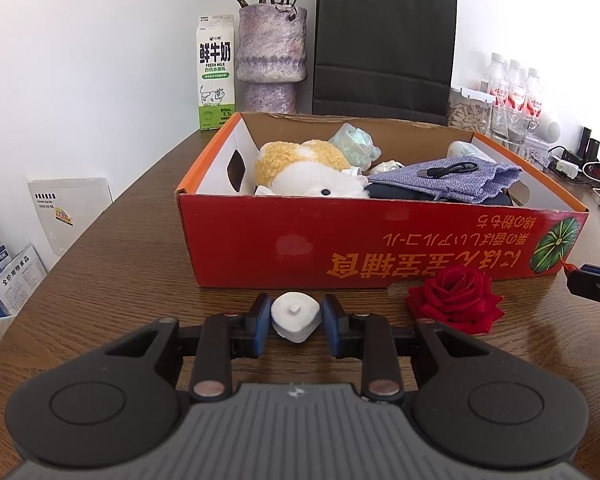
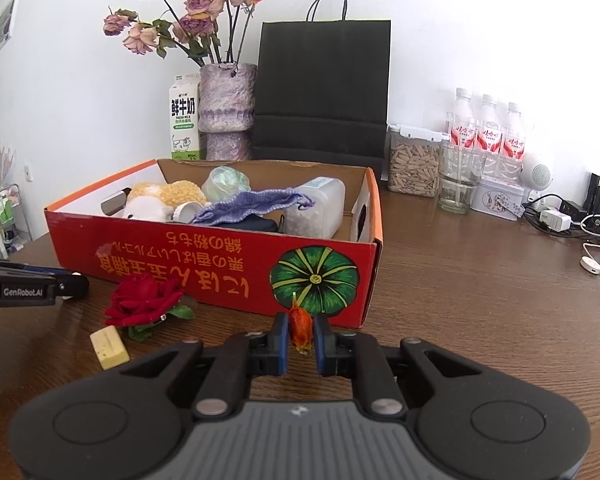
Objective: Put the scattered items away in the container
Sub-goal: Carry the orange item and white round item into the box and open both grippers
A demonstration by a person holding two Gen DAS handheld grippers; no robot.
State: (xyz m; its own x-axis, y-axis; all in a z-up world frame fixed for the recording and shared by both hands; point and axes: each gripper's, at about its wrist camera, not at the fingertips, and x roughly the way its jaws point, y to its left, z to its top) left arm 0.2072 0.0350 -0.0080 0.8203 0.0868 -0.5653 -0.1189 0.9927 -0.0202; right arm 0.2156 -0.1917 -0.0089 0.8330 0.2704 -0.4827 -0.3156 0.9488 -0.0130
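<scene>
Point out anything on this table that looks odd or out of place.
The red box sits with its printing upside down. A red rose and a yellow block lie loose on the table outside it. The vase holds wilted flowers.

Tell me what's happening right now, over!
Left gripper shut on white cap. Right gripper shut on small orange thing. Red box right ahead, open top. Red rose, yellow block not yet boxed.
</scene>
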